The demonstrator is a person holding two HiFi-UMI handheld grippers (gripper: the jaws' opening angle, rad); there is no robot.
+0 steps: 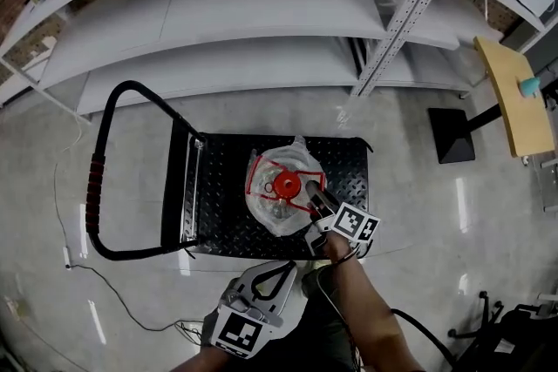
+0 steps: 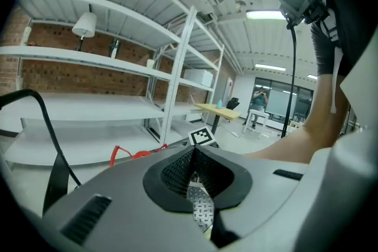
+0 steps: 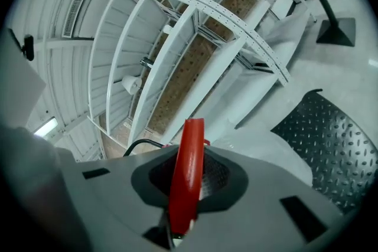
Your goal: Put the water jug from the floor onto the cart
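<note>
The clear water jug (image 1: 277, 196) with a red cap (image 1: 287, 184) stands on the black checker-plate deck (image 1: 222, 187) of the cart. My right gripper (image 1: 314, 194) reaches in from the near side and is shut on the jug's red handle (image 3: 188, 156), which runs upright between its jaws; the jug's clear body (image 3: 269, 153) bulges just beyond. My left gripper (image 1: 282, 269) hangs near the cart's front edge, apart from the jug, its jaws together with nothing between them (image 2: 194, 169). From the left gripper view, the red handle (image 2: 133, 154) shows over the housing.
The cart's black push handle (image 1: 96, 179) loops up at the left. White shelving (image 1: 261, 13) with a perforated upright (image 1: 410, 9) fills the far side. At the right stand a wooden table (image 1: 510, 96) and its black base plate (image 1: 453, 135). A thin cable (image 1: 113, 283) lies on the floor.
</note>
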